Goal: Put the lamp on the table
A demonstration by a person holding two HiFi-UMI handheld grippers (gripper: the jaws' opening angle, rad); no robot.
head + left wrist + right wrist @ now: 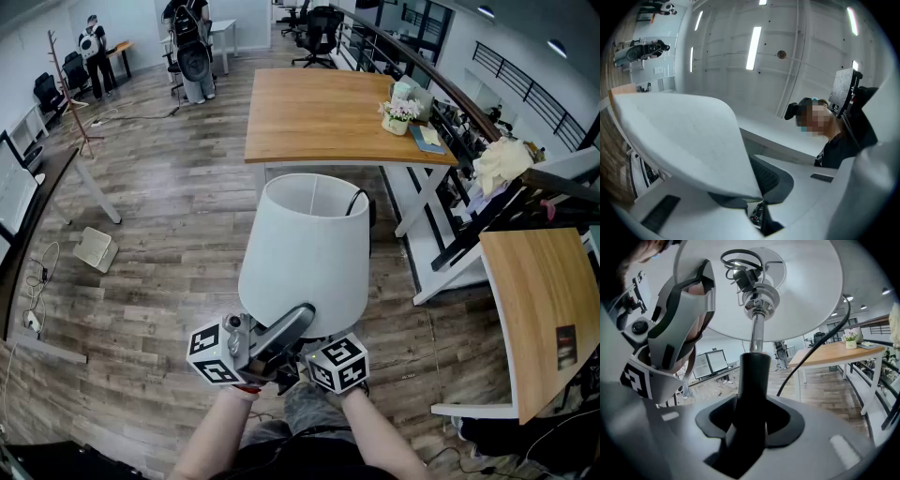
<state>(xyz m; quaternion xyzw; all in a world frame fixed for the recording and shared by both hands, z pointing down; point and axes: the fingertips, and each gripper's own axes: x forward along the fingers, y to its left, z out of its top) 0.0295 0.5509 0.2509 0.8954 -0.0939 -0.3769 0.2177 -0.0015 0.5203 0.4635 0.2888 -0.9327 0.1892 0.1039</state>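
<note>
Now right gripper (pixel 750 425) jaws clamp lamp stem (pixel 754 371), left gripper (pixel 752 199) shade rim (pixel 722 186); open floor (pixel 178 216) before table (pixel 319 117).

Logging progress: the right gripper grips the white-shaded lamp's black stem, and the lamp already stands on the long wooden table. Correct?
No: the head view shows the white-shaded lamp held in the air above the plank floor, short of the long wooden table. The right gripper does grip its black stem.
</note>
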